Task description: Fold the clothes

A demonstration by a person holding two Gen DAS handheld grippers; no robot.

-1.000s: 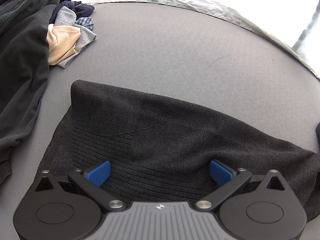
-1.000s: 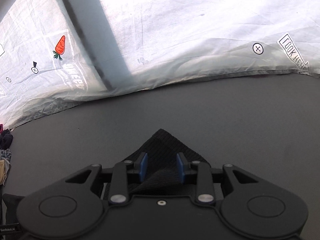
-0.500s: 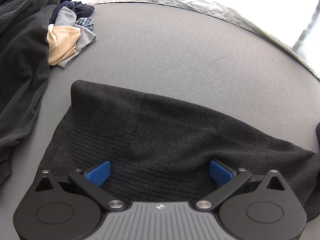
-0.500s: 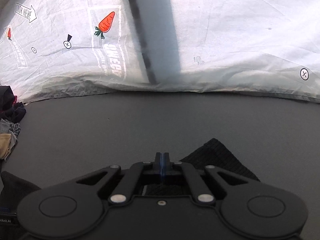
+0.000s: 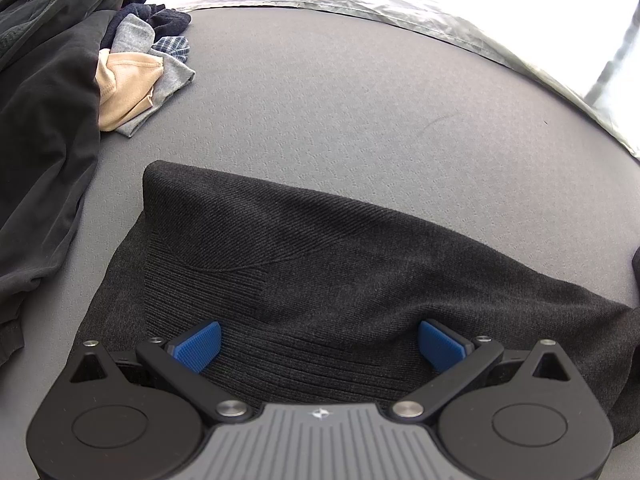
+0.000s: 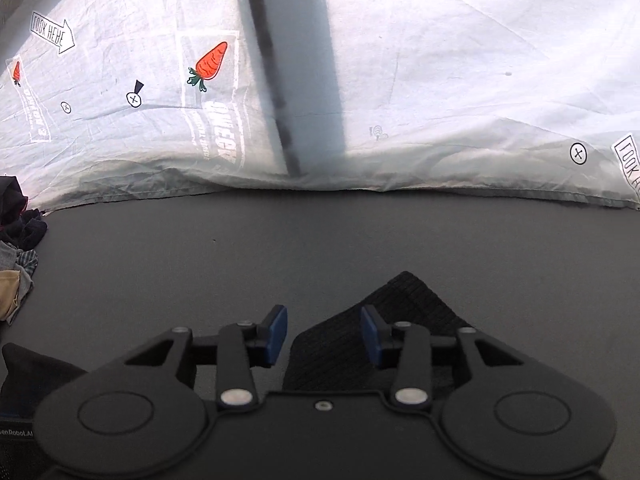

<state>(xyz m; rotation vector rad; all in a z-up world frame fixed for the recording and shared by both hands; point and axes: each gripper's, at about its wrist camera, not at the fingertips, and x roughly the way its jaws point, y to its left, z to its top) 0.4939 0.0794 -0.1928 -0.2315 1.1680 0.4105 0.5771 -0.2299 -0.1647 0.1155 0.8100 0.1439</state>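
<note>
Dark knitted cloth, a charcoal sweater (image 5: 340,272), lies folded on the grey surface (image 5: 360,100) and fills the lower half of the left wrist view. At 9 o'clock from it a black garment (image 5: 44,128) hangs in loose folds, and at 11 o'clock sits a small pile of clothes (image 5: 140,64) with beige, grey and checked pieces. At 1 o'clock the white printed sheet (image 5: 460,16) borders the grey surface. The left gripper (image 5: 320,344) hovers over the near part of the sweater with its jaws wide apart; the blue pads (image 5: 198,346) do not press the knit.

In the right wrist view the small pile (image 6: 16,264) shows again at 9 o'clock, by the left edge. The sheet (image 6: 440,80), with a carrot print (image 6: 210,64), covers the upper half. The right gripper (image 6: 324,334) has its jaws half apart, and they have just been opening. A corner of the sweater (image 6: 416,300) lies flat on the surface, reaching from under the right pad towards 1 o'clock; part of it is between the jaws, but the pads do not clamp it.
</note>
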